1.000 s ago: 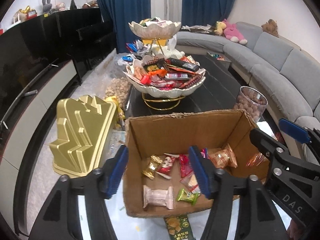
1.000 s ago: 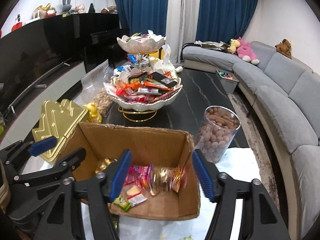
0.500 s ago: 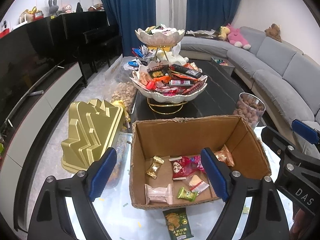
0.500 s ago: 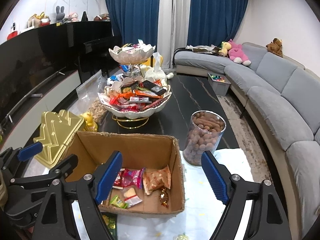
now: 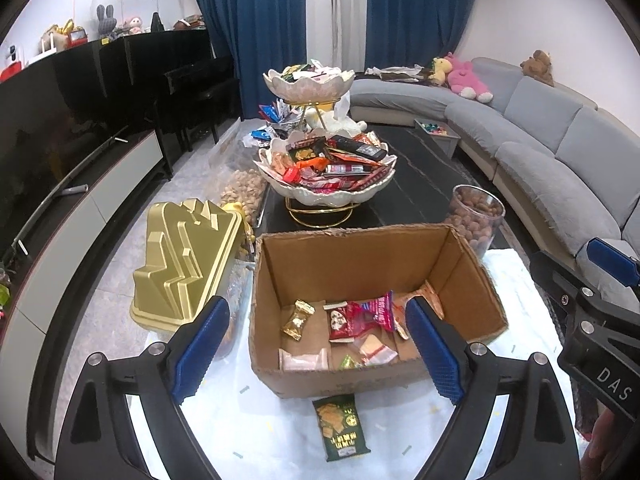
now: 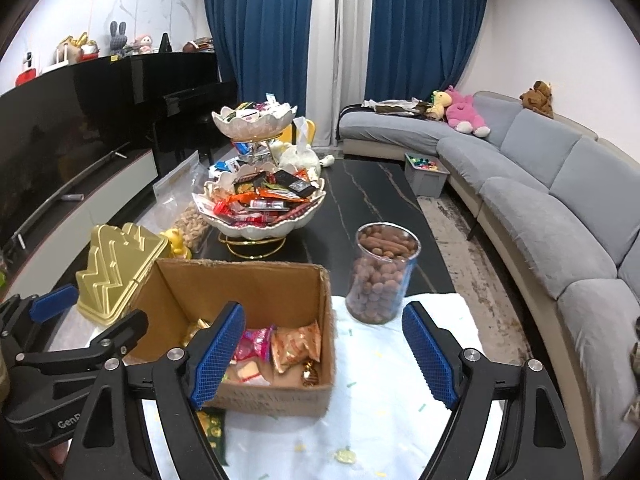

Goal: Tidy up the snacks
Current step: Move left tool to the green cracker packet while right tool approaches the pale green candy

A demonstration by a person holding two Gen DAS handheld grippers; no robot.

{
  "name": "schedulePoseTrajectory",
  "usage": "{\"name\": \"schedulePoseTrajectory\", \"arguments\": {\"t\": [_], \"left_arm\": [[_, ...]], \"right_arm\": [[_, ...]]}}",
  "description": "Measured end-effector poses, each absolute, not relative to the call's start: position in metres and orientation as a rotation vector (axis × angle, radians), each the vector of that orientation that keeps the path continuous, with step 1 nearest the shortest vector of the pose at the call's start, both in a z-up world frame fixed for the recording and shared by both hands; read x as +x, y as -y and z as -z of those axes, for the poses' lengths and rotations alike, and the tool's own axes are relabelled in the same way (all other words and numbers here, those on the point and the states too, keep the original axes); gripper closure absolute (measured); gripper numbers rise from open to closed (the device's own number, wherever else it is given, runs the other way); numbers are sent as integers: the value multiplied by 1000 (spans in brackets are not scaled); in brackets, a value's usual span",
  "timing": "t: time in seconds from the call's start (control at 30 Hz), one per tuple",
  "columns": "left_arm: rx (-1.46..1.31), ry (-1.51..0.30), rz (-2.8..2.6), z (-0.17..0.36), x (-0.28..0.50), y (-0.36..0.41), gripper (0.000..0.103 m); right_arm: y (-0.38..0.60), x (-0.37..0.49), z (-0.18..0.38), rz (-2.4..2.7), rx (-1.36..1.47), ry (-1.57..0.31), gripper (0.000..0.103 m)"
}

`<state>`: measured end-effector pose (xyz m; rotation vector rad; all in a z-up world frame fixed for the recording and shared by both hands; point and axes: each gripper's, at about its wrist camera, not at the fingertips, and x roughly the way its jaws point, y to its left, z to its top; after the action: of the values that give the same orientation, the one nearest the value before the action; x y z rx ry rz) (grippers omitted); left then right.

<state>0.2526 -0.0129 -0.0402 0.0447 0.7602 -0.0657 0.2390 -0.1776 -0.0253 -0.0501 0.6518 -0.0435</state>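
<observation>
Cardboard box (image 5: 372, 276), snacks inside; left gripper (image 5: 316, 354) jaws opening, empty; right gripper (image 6: 324, 354) apart, empty; risk: green packet (image 5: 340, 426) outside box likely overlooked

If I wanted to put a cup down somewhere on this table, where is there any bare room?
Free: the white cloth right of the cardboard box, in front of the nut jar, and the dark tabletop between the tiered snack bowl and the sofa. Crowded: left of the box, by the gold tray.
</observation>
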Motion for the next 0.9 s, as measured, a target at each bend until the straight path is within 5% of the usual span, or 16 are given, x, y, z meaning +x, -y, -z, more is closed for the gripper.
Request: {"name": "schedulePoseTrajectory", "arguments": {"t": [0.43, 0.9], "left_arm": [[52, -743, 50, 46, 214, 22, 1], [73, -714, 31, 75, 178, 24, 1]], "right_arm": [[196, 197, 27, 82, -55, -638, 13], [208, 160, 57, 106, -14, -639, 13]]}}
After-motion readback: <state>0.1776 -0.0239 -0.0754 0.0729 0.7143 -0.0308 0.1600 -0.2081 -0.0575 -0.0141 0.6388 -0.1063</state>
